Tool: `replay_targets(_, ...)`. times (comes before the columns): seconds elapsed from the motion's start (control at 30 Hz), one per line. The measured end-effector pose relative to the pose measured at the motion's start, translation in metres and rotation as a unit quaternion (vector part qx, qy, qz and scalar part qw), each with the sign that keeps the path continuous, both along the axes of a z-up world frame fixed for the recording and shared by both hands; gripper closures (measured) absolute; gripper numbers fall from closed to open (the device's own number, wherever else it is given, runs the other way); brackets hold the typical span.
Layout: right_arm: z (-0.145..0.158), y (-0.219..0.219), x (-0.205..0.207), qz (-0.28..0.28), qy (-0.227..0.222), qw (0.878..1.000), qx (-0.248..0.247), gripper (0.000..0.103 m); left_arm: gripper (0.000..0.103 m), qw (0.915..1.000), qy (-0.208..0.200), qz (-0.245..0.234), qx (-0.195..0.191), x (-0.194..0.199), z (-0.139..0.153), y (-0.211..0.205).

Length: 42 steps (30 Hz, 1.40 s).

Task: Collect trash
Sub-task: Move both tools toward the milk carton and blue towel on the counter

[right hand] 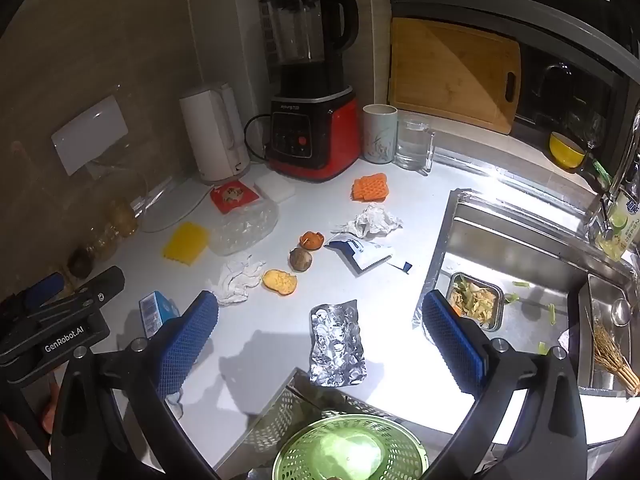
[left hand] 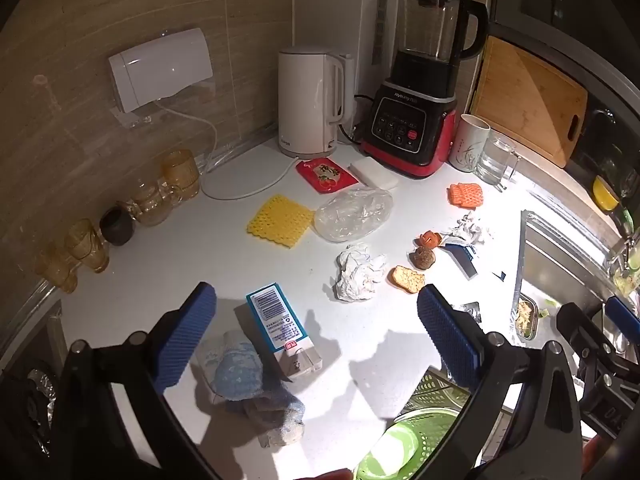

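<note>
Blue-padded left gripper (left hand: 316, 326): spread wide, holding nothing, over the teal carton (left hand: 282, 330)
Right gripper (right hand: 320, 340): spread wide, holding nothing, above the foil wrapper (right hand: 337, 349)
Crumpled tissue (left hand: 358, 272): on the white counter (left hand: 168, 280)
Green basket (right hand: 350, 446): below the counter edge

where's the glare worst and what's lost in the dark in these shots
Left wrist view: the counter blows out white beside the sink, while the amber glasses on the left sit in dim shadow. Right wrist view: glare runs along the sink rim, the left wall is murky, and fisheye bending curves the cutting board.
</note>
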State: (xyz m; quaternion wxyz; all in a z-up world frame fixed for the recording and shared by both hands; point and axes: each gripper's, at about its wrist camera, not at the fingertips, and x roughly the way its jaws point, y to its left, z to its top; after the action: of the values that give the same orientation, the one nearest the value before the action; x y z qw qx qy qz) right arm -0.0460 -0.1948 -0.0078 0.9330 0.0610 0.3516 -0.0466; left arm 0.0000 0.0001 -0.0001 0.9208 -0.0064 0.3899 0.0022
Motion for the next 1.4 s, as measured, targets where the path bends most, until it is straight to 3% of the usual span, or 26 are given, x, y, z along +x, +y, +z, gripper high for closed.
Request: replay_targets(1.4,-0.006,-0.003,0.005,0.001,0.01,1.0,-0.007,0.002,0.006,0.9998,0.021,-0.005,-0.002,0.002,-0.01,0.004)
